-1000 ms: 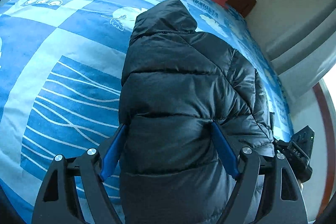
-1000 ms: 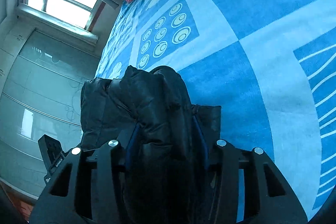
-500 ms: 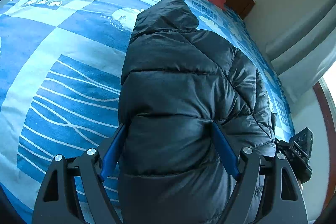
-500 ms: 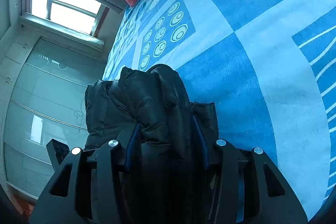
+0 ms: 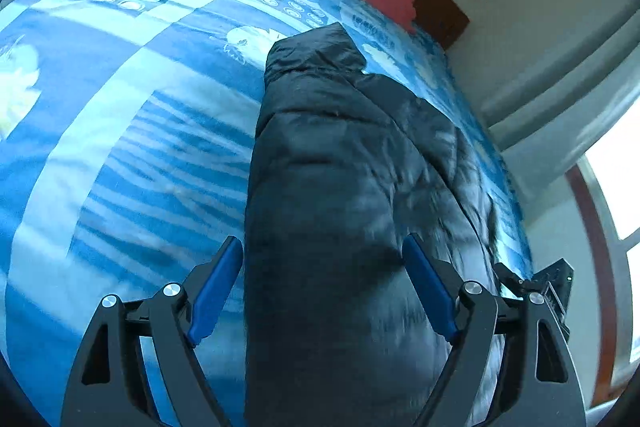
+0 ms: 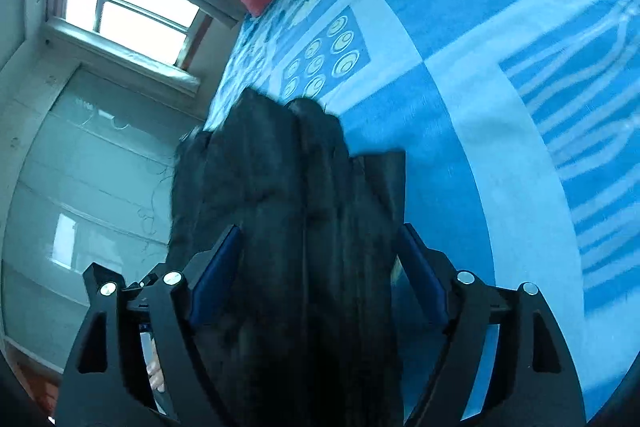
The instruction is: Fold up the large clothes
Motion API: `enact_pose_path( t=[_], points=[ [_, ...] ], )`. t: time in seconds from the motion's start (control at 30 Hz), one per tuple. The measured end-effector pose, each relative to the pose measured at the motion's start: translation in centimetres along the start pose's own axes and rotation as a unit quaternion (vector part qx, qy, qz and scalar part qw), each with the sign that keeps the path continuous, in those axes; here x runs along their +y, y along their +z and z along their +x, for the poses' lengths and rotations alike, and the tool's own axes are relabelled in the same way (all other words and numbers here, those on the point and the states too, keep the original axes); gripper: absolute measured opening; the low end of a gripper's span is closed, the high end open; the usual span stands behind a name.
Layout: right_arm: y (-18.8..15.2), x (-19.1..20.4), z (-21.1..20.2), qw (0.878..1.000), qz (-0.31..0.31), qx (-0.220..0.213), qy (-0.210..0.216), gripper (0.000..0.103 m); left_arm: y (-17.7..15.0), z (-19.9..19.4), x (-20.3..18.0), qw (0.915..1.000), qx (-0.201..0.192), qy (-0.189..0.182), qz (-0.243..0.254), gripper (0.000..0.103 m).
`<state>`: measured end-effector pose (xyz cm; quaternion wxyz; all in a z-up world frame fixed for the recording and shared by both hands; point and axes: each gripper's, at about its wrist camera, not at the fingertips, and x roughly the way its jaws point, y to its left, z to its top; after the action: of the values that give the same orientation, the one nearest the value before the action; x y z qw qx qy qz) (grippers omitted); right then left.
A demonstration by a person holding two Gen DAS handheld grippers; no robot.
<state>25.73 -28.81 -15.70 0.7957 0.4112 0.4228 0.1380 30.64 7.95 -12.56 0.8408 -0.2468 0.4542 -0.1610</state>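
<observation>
I hold puffy black jacket (image 5: 340, 187) with left gripper (image 5: 322, 287) and right gripper (image 6: 316, 267), both squeezing thick bunch. Bed (image 5: 140, 107) under. Mid-fold. Next: lay it flat ahead.

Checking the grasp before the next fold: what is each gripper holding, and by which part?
Both hold the black puffer jacket: the left gripper and right gripper are each shut on a thick bunch of its body; the exact part is unclear.
</observation>
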Motion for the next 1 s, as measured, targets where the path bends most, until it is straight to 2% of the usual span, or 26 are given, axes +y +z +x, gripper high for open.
enact_pose_path(
  t=[0.2,0.27,0.37,0.53,0.77,1.0],
  points=[
    [-3.3,-0.8,-0.1,1.000,0.004,0.023,0.009,0.082,-3.3,-0.3,0.2,0.9992,0.021,-0.033,-0.004,0.083],
    [-3.5,-1.2,0.3,0.999,0.025,0.028,0.025,0.063,-3.6,-0.1,0.0,0.9996,0.015,-0.023,0.003,0.079],
    [-3.5,-1.2,0.3,0.999,0.030,0.023,0.024,0.057,-3.8,0.1,-0.7,0.9998,0.009,-0.008,0.012,0.077],
    [-4.2,-1.1,0.0,0.999,0.035,0.012,0.028,0.057,-4.2,0.0,-1.1,0.9999,0.001,0.005,0.015,0.078],
    [-5.0,-1.7,-1.3,0.998,0.054,-0.005,0.039,0.065,-4.9,-0.9,-1.1,0.9996,-0.004,0.024,0.017,0.079],
    [-5.8,-1.9,-2.7,0.997,0.061,-0.013,0.040,0.065,-5.4,-1.5,-1.0,0.9994,-0.004,0.031,0.012,0.078]
  ],
)
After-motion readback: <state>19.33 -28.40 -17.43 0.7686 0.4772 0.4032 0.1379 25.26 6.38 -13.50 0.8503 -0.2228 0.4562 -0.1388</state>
